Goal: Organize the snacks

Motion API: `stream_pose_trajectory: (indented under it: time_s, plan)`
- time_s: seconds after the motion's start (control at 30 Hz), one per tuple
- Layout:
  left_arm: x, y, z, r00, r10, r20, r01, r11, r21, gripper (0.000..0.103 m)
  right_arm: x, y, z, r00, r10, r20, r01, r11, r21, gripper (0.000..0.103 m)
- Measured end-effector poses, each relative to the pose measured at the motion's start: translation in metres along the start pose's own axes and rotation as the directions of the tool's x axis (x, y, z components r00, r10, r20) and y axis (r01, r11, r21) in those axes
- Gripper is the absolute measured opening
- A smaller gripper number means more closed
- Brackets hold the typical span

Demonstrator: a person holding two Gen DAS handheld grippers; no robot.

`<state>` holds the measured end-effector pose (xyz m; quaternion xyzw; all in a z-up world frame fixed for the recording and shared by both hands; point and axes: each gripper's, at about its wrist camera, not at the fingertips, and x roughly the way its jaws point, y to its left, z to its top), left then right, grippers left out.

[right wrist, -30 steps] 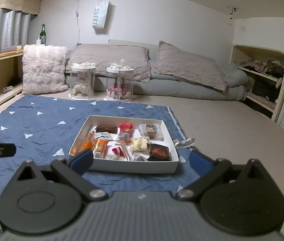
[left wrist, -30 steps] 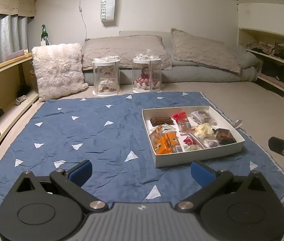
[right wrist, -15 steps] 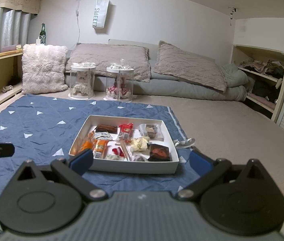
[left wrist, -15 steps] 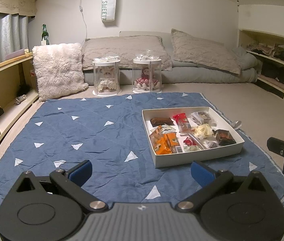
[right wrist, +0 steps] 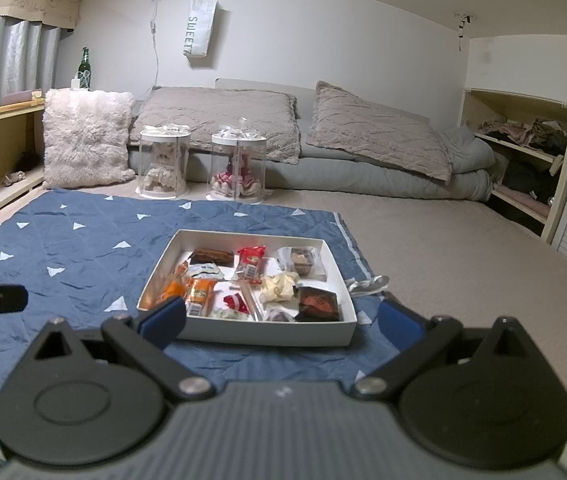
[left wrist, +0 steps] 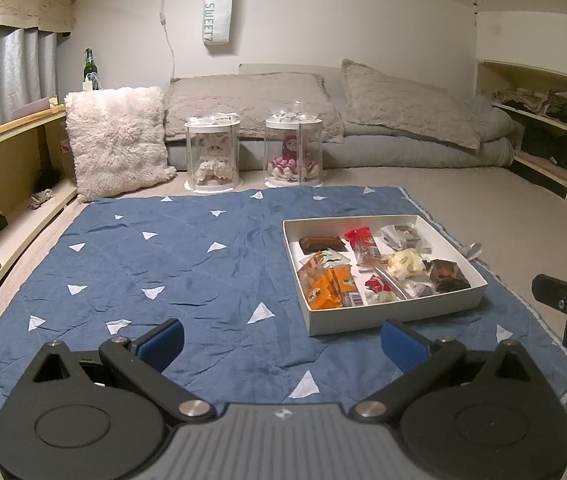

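Both grippers (left wrist: 283,342) (right wrist: 283,322) hover open-jawed near the snack box (right wrist: 267,334).

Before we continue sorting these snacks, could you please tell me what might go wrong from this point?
1. The snacks overlap in the white box; the orange packets lie against each other, so a grasp may lift two.
2. The crumpled cream wrapper and the clear-wrapped cake look soft and could be crushed.
3. The box sits on a wrinkled blue quilt and may slide if nudged. Both the left hand-held gripper and right hand-held gripper are open, empty.
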<state>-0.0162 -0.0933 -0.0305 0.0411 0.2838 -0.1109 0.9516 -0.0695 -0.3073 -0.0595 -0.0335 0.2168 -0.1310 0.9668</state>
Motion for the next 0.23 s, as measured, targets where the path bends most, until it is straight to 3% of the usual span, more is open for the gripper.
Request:
stream_pose_trajectory:
  time_s: [0.23]
  plan:
    - [-0.0006,-0.0011,0.0006,1.000,0.002,0.001,-0.002,1.000,-0.009,0.103,-0.0009,0.0054,-0.0011,1.000,-0.009,-0.002,0.009,1.000,0.009,0.103]
